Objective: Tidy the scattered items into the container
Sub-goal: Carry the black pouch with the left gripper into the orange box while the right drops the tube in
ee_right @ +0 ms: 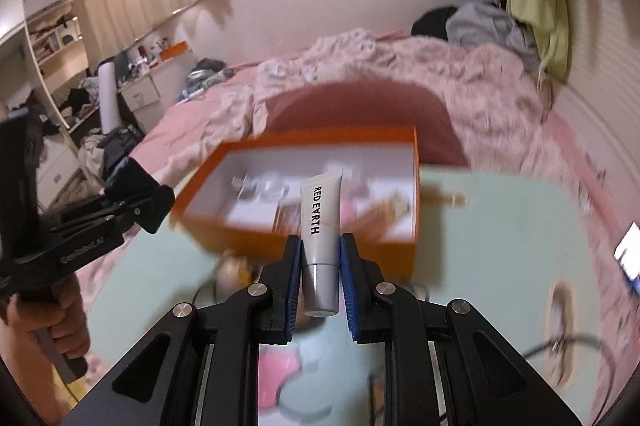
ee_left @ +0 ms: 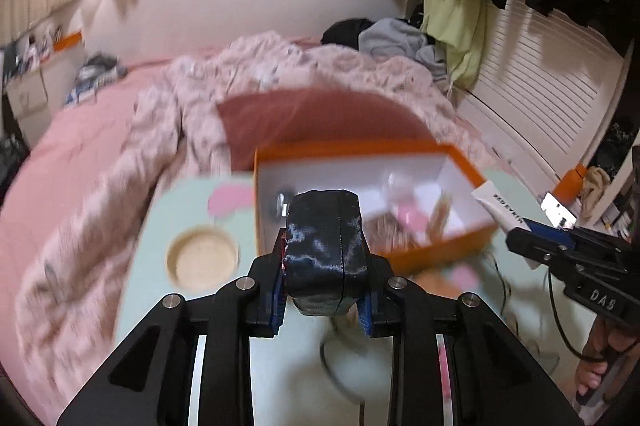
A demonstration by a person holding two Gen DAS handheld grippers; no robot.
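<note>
A white squeeze tube with a silver cap and black "RED EARTH" lettering [ee_right: 320, 238] is held by the right tongs [ee_right: 320, 282], clamped between the two blue pads [ee_right: 293, 278] near its capped end. The tube points forward and away from the tongs, its flat crimped end raised over the near wall of the open orange cardboard box with a white interior [ee_right: 312, 246]. In the left wrist view the same tube [ee_left: 498, 203] is seen projecting from the right tongs [ee_left: 520, 230] at the box's right corner, just beside the orange rim [ee_left: 440, 250].

A black, glossy, block-shaped object [ee_left: 325, 246] is gripped by the left tongs [ee_left: 325, 302], squeezed between their blue pads [ee_left: 276, 300] and standing up in front of the camera. It is held above the pale green surface [ee_left: 160, 266], just short of the box's near wall.

Several small items, blurred beyond identification, are seen inside the box, among them something pink [ee_left: 412, 218]. The box rests on the pale green surface, at the edge of a bed with a pink sheet [ee_left: 80, 129] and a crumpled patterned quilt [ee_left: 192, 97]. A round tan wooden dish [ee_left: 203, 258] lies on the surface left of the box, and a dark cable [ee_right: 568, 342] trails across the surface at the right.
</note>
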